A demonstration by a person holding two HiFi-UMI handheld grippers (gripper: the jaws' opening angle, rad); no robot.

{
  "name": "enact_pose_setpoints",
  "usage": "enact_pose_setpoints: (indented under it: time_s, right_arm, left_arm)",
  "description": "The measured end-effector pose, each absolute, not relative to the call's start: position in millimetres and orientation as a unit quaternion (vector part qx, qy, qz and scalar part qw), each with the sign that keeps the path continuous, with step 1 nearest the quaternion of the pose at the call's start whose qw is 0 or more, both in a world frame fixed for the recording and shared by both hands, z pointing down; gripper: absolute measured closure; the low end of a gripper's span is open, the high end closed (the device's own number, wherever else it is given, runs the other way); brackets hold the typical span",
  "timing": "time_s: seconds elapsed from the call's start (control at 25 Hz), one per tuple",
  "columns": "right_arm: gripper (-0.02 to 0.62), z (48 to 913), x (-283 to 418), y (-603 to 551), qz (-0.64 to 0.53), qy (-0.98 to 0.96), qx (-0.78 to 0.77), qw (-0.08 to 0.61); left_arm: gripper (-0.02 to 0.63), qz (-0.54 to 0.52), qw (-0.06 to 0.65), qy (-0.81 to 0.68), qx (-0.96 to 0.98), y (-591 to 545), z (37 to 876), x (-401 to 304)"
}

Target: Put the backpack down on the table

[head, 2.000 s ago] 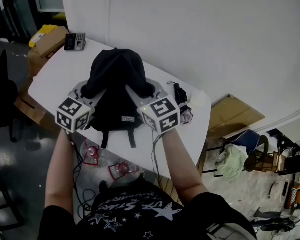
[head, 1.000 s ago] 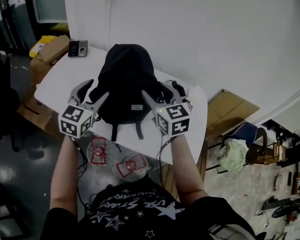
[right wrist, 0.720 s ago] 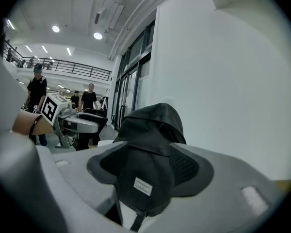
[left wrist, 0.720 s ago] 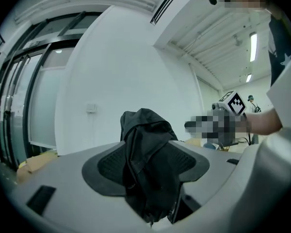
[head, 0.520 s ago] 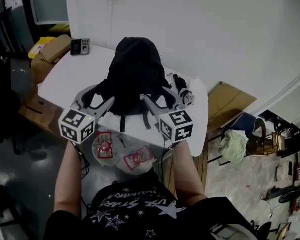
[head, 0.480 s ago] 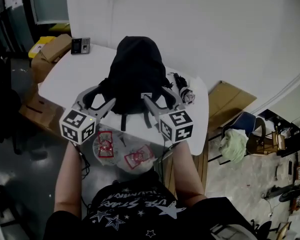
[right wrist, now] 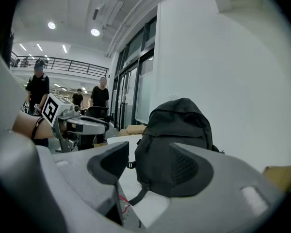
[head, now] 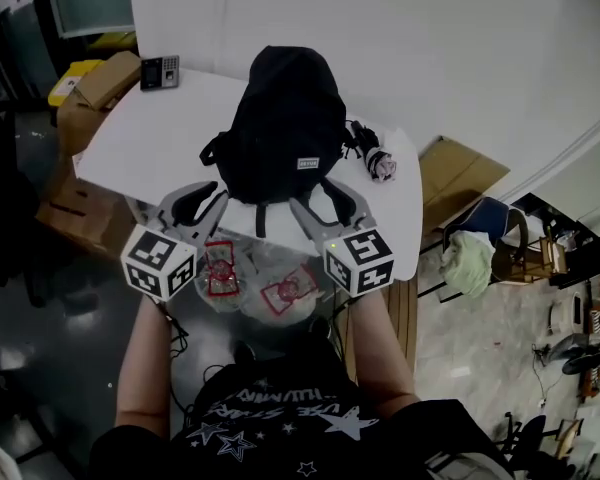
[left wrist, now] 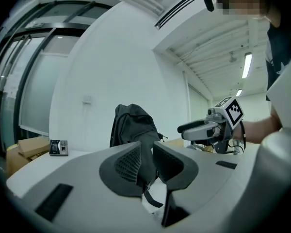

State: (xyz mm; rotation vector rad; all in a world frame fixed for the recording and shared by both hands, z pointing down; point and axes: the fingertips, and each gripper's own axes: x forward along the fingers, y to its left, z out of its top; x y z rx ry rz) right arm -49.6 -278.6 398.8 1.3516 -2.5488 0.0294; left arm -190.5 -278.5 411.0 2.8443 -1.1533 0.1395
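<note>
The black backpack stands upright on the white table, its straps hanging toward the near edge. Neither gripper touches it. My left gripper hovers at the table's near edge, short of the bag's left side. Its jaws are closing to a narrow gap with nothing between them. In the left gripper view the backpack shows beyond that gripper. My right gripper sits near the edge on the bag's right, open and empty. The backpack fills the gap ahead of the right gripper.
A black keypad device lies at the table's far left corner, by cardboard boxes. A bundle of cable and small items lies right of the bag. A clear bag with red prints hangs below the near edge. A chair stands right.
Both grippers have drawn back from the backpack's sides toward the table's near edge. The backpack stays standing on the table. The left jaws have narrowed.
</note>
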Motion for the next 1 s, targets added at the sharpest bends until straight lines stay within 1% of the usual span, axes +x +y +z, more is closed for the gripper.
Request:
enact_pose_setpoints:
  time_s: [0.04, 0.12, 0.16, 0.2, 0.28, 0.36, 0.48, 0.6, 1.0]
  right_arm:
    - [0.342, 399, -52, -277, 0.01, -0.877, 0.464, 0.126]
    - [0.344, 399, -58, -274, 0.009, -0.88, 0.459, 0.126]
    - [0.394, 400, -61, -273, 0.009, -0.881, 0.455, 0.127]
    - [0.42, 400, -64, -272, 0.008, -0.884, 0.45, 0.128]
    - [0.435, 400, -70, -271, 0.007, -0.891, 0.436, 0.127]
    - [0.512, 397, -74, -268, 0.002, -0.897, 0.425, 0.124]
    - [0.58, 396, -72, -264, 0.001, -0.903, 0.41, 0.124]
    - [0.595, 401, -61, -258, 0.008, -0.905, 0.406, 0.128]
    - [0.595, 402, -9, -220, 0.016, -0.905, 0.405, 0.13]
  left_arm:
    - [0.539, 0.041, 0.032, -0.377, 0.925, -275, 409, -192]
    - [0.543, 0.042, 0.029, -0.379, 0.924, -269, 407, -194]
    - [0.545, 0.046, 0.029, -0.38, 0.923, -266, 408, -195]
    - [0.555, 0.049, 0.03, -0.383, 0.922, -265, 409, -196]
    - [0.555, 0.048, 0.034, -0.389, 0.92, -262, 410, -196]
    - [0.555, 0.045, 0.038, -0.393, 0.918, -259, 410, -195]
    - [0.555, 0.049, 0.039, -0.397, 0.916, -254, 411, -186]
    - [0.555, 0.051, 0.04, -0.398, 0.915, -247, 412, -172]
    - [0.555, 0.055, 0.036, -0.407, 0.911, -203, 401, -122]
